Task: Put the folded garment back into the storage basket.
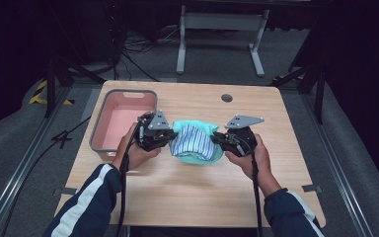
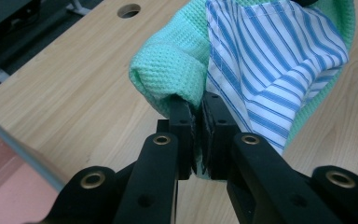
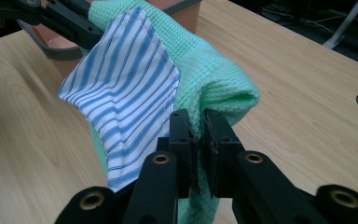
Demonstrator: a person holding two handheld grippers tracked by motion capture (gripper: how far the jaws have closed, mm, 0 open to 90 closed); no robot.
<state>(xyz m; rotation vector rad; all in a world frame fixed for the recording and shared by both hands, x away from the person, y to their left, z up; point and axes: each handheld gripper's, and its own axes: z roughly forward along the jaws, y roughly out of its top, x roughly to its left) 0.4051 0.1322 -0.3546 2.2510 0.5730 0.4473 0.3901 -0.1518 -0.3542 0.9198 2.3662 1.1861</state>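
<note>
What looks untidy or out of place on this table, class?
Nothing is spilled or damaged. The striped cloth lies askew on the green towel, both pinched between the left claw and right claw. The pink tub sits squarely.

Left side: the pink bin (image 1: 123, 121) stands just beside the left hand-held gripper (image 1: 168, 139), blocking that way.
Middle: the cloth bundle (image 1: 195, 143) fills the gap between both hand-held grippers.
Near edge: bare counter (image 1: 192, 192) between the forearms.
Right side: open counter beyond the right hand-held gripper (image 1: 217, 138).
</note>
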